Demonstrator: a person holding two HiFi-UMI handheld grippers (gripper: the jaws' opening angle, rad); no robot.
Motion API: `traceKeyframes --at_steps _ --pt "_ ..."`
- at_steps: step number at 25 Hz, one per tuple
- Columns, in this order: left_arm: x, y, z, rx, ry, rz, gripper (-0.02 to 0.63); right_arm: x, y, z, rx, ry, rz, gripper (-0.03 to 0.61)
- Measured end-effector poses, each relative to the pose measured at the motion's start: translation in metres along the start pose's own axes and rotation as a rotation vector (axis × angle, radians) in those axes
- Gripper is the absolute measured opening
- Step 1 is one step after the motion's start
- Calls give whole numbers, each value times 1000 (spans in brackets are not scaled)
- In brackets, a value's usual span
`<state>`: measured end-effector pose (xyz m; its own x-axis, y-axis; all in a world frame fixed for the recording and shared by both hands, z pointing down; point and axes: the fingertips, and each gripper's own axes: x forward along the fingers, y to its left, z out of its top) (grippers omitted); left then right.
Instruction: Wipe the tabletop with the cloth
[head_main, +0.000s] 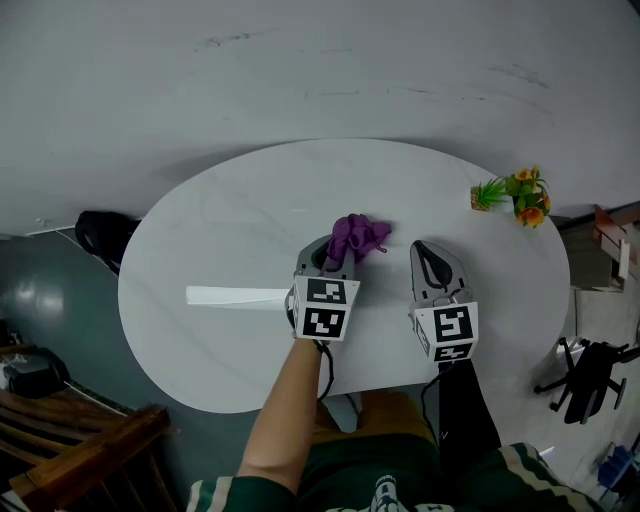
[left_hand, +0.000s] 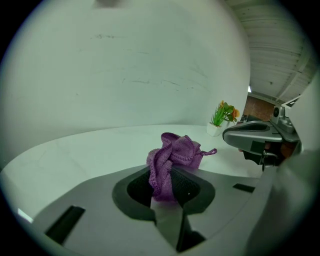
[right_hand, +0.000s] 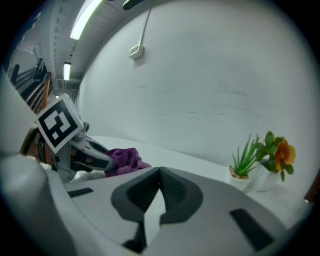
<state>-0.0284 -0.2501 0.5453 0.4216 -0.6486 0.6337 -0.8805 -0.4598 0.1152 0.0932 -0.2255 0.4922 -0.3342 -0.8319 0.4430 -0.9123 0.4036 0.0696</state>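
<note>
Plainly, the marker-cubed left tool (left_hand: 161, 199) clamps purple cloth (left_hand: 176, 154).

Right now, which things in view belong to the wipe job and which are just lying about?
Job:
- purple cloth, pinched in the left gripper
- white tabletop

Lying about:
- small potted plants near the table's right edge
- flat white strip on the table, beside the left gripper
- right gripper, shut, holding nothing
</note>
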Motion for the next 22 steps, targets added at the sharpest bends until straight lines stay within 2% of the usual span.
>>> traceKeyframes --at_steps 5,13,22 --pt "-23 44 -14 -46 -12 14 78 17 39 17 -23 3 15 3" --pt "-53 104 -32 -72 -15 14 80 45 109 38 -38 6 39 3" --pt "-95 184 -56 -109 -19 63 80 79 180 53 -43 7 69 3"
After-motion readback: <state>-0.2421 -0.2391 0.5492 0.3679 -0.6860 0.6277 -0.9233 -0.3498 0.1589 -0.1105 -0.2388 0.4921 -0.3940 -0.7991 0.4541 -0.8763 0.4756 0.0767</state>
